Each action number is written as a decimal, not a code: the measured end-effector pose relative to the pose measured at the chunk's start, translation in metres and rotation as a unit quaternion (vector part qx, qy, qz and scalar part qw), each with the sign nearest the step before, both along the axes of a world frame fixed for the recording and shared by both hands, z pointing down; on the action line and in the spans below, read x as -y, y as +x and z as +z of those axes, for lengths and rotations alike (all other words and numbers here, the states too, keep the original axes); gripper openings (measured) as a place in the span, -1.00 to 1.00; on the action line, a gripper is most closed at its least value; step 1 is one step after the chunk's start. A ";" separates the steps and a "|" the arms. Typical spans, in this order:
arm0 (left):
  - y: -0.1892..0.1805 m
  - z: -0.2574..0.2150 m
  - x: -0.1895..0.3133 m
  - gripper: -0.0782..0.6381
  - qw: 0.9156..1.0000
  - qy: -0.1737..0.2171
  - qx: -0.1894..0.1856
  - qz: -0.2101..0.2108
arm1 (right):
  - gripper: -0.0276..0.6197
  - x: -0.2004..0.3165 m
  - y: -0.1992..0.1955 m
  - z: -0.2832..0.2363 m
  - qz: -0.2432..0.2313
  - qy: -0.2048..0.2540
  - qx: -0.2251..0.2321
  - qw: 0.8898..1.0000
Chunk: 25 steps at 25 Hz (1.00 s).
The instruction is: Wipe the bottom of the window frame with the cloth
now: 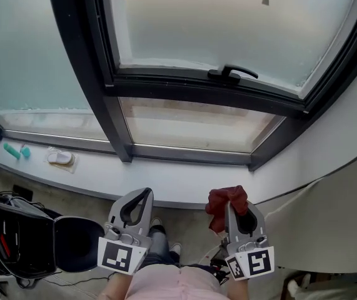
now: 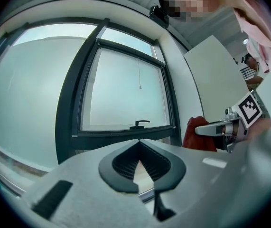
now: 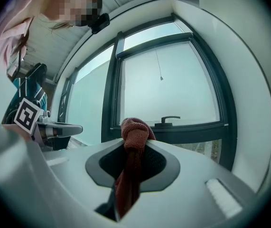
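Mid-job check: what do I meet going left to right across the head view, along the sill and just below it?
Teal objects → clear-wrapped white item → left tool → red cloth.

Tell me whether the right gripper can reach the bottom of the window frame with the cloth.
Likely yes: the right gripper is shut on the cloth, and only bare sill lies between it and the bottom rail.
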<state>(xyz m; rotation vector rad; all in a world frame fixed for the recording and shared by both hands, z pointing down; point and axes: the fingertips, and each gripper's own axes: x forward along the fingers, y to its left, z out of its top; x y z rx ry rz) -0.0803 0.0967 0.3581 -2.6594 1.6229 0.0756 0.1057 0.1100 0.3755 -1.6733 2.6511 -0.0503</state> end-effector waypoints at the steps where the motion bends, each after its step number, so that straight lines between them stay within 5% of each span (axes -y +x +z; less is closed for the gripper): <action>1: -0.003 0.000 0.007 -0.79 1.000 0.000 0.000 0.000 | -0.71 0.008 -0.004 0.000 -0.001 0.001 -0.001 1.000; 14: -0.064 -0.018 0.137 -0.79 0.999 0.020 -0.005 0.028 | -0.71 0.133 -0.077 -0.018 0.017 0.021 -0.010 1.000; 25: -0.116 -0.019 0.178 -0.79 0.999 0.022 -0.022 0.013 | -0.71 0.179 -0.132 -0.025 0.007 0.034 -0.013 0.999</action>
